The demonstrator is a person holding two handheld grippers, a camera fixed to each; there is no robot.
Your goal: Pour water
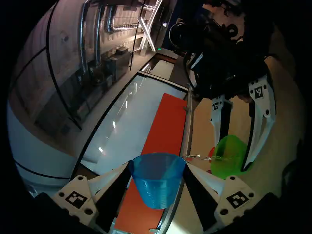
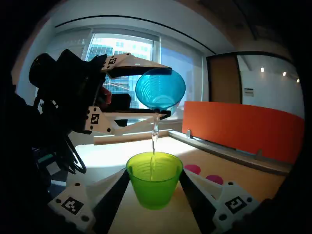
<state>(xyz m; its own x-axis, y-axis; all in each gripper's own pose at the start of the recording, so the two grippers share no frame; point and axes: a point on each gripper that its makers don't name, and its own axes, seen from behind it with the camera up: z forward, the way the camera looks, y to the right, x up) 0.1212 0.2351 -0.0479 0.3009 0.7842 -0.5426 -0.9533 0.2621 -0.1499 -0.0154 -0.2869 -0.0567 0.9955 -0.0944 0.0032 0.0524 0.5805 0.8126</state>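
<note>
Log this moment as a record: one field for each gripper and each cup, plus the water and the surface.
left gripper: shut on blue cup
blue cup: tipped over, held above green cup
right gripper: shut on green cup
green cup: upright, mouth open to the stream
water: thin stream falling from blue cup into green cup
table: light wood, two pink discs behind green cup
backdrop: orange partition

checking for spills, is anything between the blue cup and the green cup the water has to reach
Nothing visible does. The blue cup, tipped in the left gripper, sits above the green cup in the right gripper, and the water falls through open air straight into it.
</note>
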